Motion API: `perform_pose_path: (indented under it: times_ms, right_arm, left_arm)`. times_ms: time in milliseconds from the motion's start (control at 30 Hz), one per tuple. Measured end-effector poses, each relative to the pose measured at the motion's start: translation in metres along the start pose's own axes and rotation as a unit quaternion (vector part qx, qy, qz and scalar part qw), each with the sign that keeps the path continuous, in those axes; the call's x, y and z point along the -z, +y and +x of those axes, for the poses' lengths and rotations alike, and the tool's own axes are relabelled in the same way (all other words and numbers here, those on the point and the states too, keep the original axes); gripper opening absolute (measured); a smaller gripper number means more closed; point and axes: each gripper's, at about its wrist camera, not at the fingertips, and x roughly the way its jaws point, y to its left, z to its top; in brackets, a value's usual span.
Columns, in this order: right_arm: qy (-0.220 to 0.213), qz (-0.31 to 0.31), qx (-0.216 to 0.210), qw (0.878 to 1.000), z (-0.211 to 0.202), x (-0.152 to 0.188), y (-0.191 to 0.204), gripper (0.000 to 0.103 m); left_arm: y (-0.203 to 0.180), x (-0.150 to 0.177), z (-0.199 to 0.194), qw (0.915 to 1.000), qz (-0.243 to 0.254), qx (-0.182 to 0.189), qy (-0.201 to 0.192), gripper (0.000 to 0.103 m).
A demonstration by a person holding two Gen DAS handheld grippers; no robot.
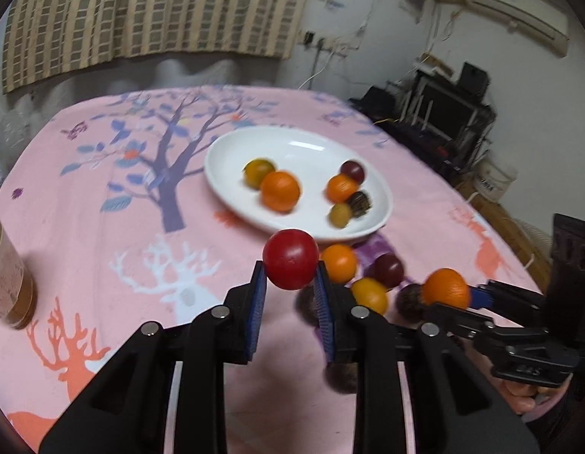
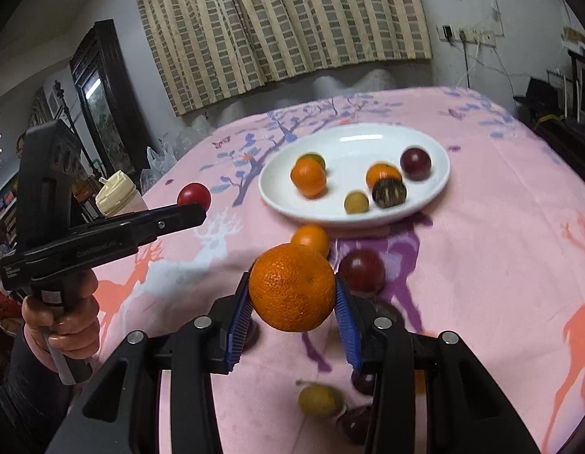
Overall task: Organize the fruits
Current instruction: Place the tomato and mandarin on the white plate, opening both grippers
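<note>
You are holding a red tomato (image 1: 290,259) up in the air, squeezed between the blue pads of your left gripper (image 1: 290,283). You are holding a mandarin orange (image 2: 292,287) the same way in your right gripper (image 2: 292,314), pinched between its blue pads above the cloth. The two grippers are hanging side by side, a little apart.

Just past the mandarin orange, a smaller orange fruit (image 2: 311,240) and a dark red fruit (image 2: 362,270) are lying on the pink tablecloth (image 2: 500,246), near the close edge of the white plate (image 2: 353,142). More small fruits are lying under your right gripper, partly hidden.

Farther away, the white plate is sitting on the cloth with six fruits in it. Far left in the left wrist view, a brown jar (image 1: 8,276) is standing on the cloth.
</note>
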Motion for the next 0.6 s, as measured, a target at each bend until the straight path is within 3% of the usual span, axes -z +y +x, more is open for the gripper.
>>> perform_pose_path:
  times_ms: [233, 433, 600]
  right_arm:
    - [-0.034, -0.022, 0.053, 0.998, 0.025, -0.061, -0.022, 0.042]
    - [-0.027, 0.008, 0.077, 0.997, 0.071, -0.101, -0.063, 0.042]
    - [-0.010, 0.006, 0.079, 0.997, 0.098, -0.116, -0.079, 0.044]
  left_arm:
    - [-0.013, -0.048, 0.031, 0.9998, 0.010, 0.010, -0.011, 0.025]
    - [-0.014, -0.094, 0.093, 0.9998, -0.015, 0.004, -0.007, 0.025]
    - [-0.012, -0.112, 0.134, 0.9993, -0.035, -0.005, 0.015, 0.026]
